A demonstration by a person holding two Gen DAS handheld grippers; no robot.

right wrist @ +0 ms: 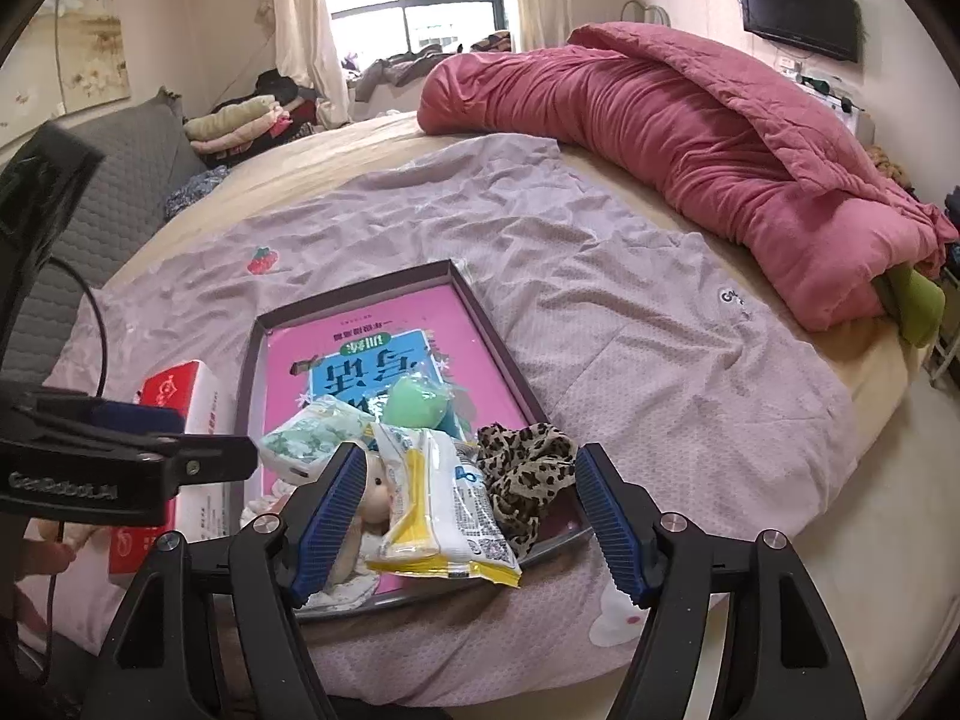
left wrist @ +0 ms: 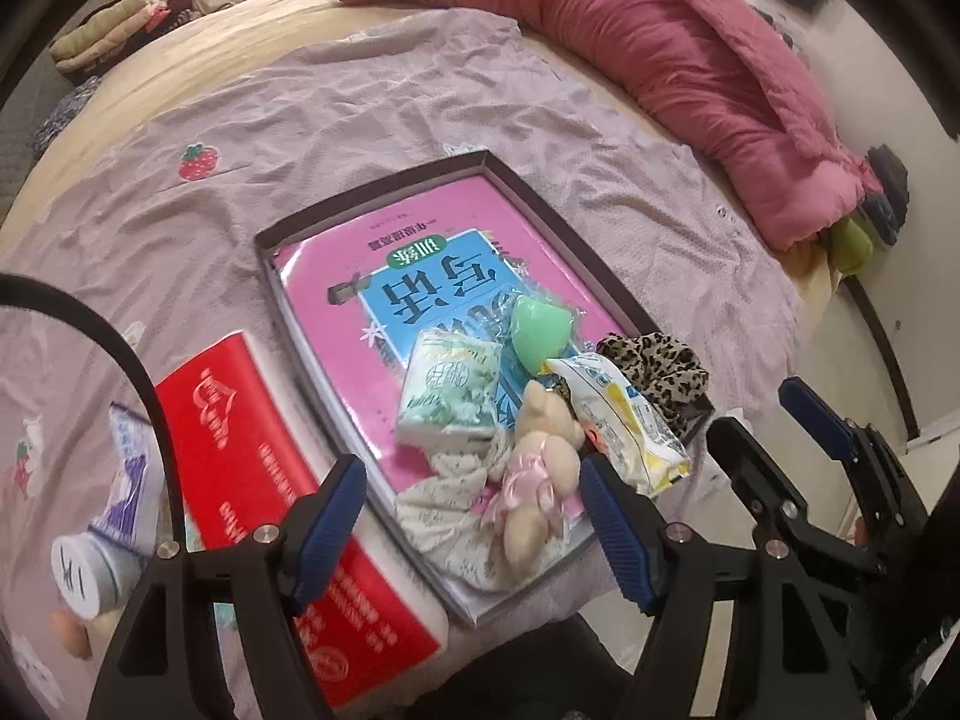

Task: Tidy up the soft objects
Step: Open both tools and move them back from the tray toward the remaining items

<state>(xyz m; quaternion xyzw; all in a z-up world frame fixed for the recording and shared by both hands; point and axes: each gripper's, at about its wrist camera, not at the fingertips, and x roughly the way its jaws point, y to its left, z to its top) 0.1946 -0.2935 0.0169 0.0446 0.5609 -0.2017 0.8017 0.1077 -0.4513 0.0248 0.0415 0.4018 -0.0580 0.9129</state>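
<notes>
A dark-rimmed tray (left wrist: 522,192) with a pink book in it lies on the lilac sheet. At its near end are piled a green-white tissue pack (left wrist: 450,390), a green sponge (left wrist: 534,330), a leopard scrunchie (left wrist: 654,360), a yellow-white packet (left wrist: 618,420), a plush bear (left wrist: 534,480) in a pink dress and a floral cloth (left wrist: 444,492). My left gripper (left wrist: 474,522) hangs open above the bear, pads clear of it. My right gripper (right wrist: 471,516) stands open over the packet (right wrist: 444,510) and scrunchie (right wrist: 528,474), gripping nothing. In the left wrist view the right gripper (left wrist: 774,426) is just right of the tray.
A red tissue box (left wrist: 270,480) lies left of the tray, and a white-capped tube (left wrist: 84,576) lies further left. A pink quilt (right wrist: 690,138) is heaped at the back right. The bed edge and floor (right wrist: 870,510) are to the right. Folded clothes (right wrist: 240,120) lie at the far left.
</notes>
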